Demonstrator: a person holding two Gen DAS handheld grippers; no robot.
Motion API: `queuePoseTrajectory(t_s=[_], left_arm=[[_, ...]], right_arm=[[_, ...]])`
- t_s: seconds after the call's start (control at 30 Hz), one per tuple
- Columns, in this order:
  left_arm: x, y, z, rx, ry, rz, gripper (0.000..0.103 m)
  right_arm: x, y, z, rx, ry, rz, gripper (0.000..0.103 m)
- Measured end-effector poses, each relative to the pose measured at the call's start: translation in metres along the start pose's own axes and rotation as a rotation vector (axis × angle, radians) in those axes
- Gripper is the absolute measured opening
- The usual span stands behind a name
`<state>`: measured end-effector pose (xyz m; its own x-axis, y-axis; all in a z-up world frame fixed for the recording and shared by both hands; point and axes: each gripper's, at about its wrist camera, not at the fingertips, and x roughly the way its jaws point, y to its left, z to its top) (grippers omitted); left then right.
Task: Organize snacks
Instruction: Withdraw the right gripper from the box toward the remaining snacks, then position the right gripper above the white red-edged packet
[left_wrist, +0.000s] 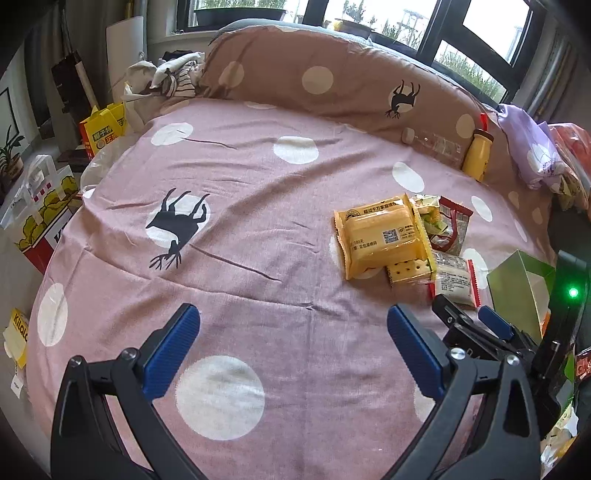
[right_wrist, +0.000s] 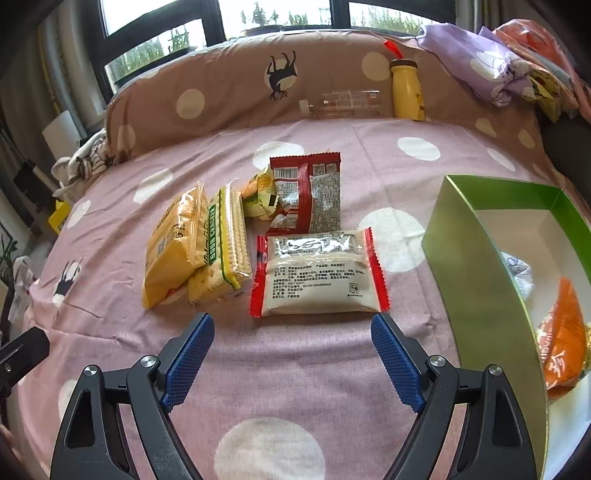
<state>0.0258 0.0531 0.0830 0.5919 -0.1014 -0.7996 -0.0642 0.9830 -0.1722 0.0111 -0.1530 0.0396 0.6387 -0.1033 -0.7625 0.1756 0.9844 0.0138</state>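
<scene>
Several snack packs lie grouped on the pink spotted bedsheet (right_wrist: 295, 369). A white pack with red edges (right_wrist: 317, 277) lies just ahead of my open, empty right gripper (right_wrist: 291, 325). To its left are a soda cracker pack (right_wrist: 225, 240) and a yellow pack (right_wrist: 173, 247); behind it are a red pack (right_wrist: 310, 195) and a small yellow-green pack (right_wrist: 262, 195). A green box (right_wrist: 472, 273) on the right holds an orange pack (right_wrist: 561, 343). My left gripper (left_wrist: 291, 314) is open and empty over bare sheet, with the yellow pack (left_wrist: 380, 236) ahead to its right and the right gripper (left_wrist: 469, 317) beside it.
A brown spotted pillow (right_wrist: 229, 85) lines the far side, with a clear bottle (right_wrist: 343, 103) and a yellow bottle (right_wrist: 406, 88) against it. Purple cloth (right_wrist: 476, 62) lies at the far right. Bags and boxes (left_wrist: 44, 218) stand off the bed's left edge.
</scene>
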Motion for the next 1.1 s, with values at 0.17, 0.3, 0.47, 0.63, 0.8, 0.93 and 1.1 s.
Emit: queuePoseTrajectory(t_s=[0.17,0.3,0.47,0.63,0.8,0.93,1.1], left_arm=[[0.014,-0.003,-0.002,0.03,0.024,0.022,0.101],[0.015,-0.002,-0.003,0.024,0.031,0.02,0.101],[0.011,-0.002,-0.002,0.015,0.015,0.013,0.101],[0.01,-0.002,-0.003,0.019,0.017,0.022,0.101],[0.008,-0.005,-0.004,0.022,0.012,0.028,0.101],[0.008,-0.009,-0.005,0.017,0.012,0.039,0.101],[0.008,-0.007,-0.005,-0.047,0.024,0.019,0.101]], right_arm=[[0.023,0.005,-0.007,-0.039,0.047,-0.083,0.087],[0.026,0.008,-0.009,-0.072,0.024,-0.135,0.092],[0.028,-0.003,-0.011,-0.026,0.022,-0.129,0.102],[0.03,-0.001,-0.011,-0.036,0.029,-0.141,0.102],[0.031,0.001,-0.012,-0.038,0.028,-0.144,0.102],[0.03,0.0,-0.011,-0.038,0.028,-0.144,0.102],[0.031,0.0,-0.011,-0.038,0.028,-0.143,0.102]])
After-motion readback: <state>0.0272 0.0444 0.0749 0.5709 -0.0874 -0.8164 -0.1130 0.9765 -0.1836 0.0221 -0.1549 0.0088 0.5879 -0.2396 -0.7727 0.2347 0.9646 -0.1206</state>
